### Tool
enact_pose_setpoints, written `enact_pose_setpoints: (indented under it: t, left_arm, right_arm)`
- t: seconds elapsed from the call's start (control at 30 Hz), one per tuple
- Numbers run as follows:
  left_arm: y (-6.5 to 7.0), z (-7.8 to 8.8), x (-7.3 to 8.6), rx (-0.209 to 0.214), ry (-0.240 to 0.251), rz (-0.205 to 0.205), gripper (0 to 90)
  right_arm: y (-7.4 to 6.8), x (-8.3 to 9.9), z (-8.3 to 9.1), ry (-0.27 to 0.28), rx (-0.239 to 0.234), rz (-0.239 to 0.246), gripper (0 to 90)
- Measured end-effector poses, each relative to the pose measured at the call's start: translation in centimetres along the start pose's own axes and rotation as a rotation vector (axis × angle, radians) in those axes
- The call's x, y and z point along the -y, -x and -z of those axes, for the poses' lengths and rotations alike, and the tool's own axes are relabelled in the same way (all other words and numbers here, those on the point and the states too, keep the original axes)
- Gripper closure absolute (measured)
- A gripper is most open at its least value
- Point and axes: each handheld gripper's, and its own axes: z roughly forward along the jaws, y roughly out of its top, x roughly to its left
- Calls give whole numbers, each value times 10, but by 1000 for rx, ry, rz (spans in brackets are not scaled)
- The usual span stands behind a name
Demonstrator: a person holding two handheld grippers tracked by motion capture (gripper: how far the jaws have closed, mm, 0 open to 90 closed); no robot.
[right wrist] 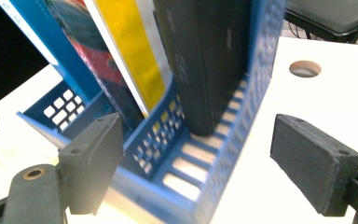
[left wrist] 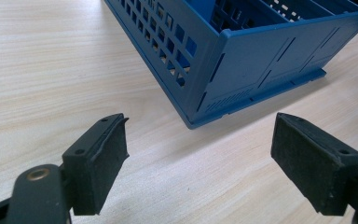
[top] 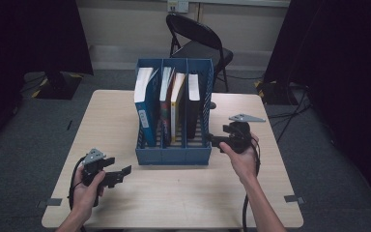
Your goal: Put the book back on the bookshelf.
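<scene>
Books stood upright in the blue file rack (top: 174, 153), the black book (right wrist: 209, 60) rightmost; beside it the right gripper (top: 217, 141) gaped wide and empty, apparently done placing, while the left gripper (left wrist: 200, 163) waited open.

four books (top: 166, 104), one blue file rack (top: 173, 155), perhaps one chair (top: 200, 41).

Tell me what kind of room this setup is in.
Likely a lab or studio recording space: dark curtains flank a light wooden table, with a folding chair behind and cables on grey carpet.
</scene>
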Motion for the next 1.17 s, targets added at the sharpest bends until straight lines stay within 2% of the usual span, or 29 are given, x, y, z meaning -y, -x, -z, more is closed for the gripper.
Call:
enact_pose_setpoints:
  t: [0.43, 0.6, 0.8, 0.9, 1.03, 1.17]
  left_arm:
    - [-3, 2, 0, -3, 11, 2, 179]
    - [-4, 2, 0, -16, 10, 7, 179]
    - [-4, 1, 1, -17, -1, -3, 179]
    - [-4, 3, 1, -19, -5, -9, 179]
    - [-4, 4, 2, -27, -10, -8, 178]
    - [-5, 3, 2, -28, -22, -13, 178]
  right_arm:
    - [26, 55, 56, 15, 98, -52, 161]
    - [36, 81, 70, 4, 128, -81, 165]
    - [52, 115, 77, -57, 166, -125, 160]
    - [58, 129, 78, -91, 217, -118, 161]
    - [64, 137, 77, -115, 238, -136, 163]
    - [68, 139, 75, -121, 239, -146, 163]
